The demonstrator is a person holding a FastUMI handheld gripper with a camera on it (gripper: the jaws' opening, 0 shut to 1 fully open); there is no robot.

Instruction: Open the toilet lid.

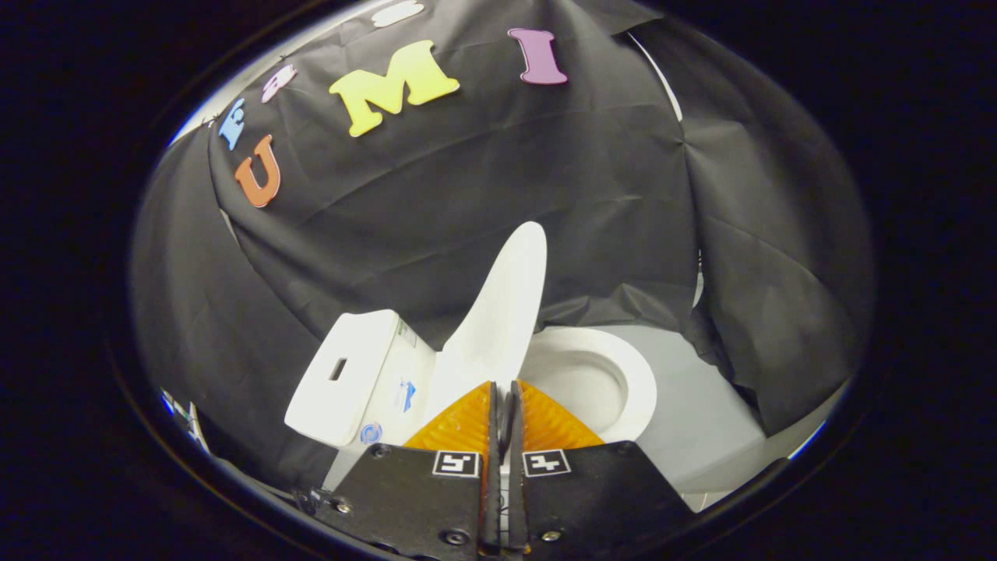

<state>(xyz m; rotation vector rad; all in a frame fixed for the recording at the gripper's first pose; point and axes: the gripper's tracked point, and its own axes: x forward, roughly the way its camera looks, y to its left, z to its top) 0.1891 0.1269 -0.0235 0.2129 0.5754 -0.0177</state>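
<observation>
1. You are holding the toilet lid raised well off the seat, standing near upright between the tank and the open bowl.
2. Your gripper is pinching the lid's lower edge; the fingers are nearly together, and both appear to be pressing on it, though the contact itself is hard to make out.
3. You are working the lifting step, and it looks almost finished.
4. Next, you are needing to tip the lid the rest of the way toward the tank until it rests there, then ease the fingers apart.
5. Beyond, the black cloth wall is hanging close behind the toilet.
</observation>
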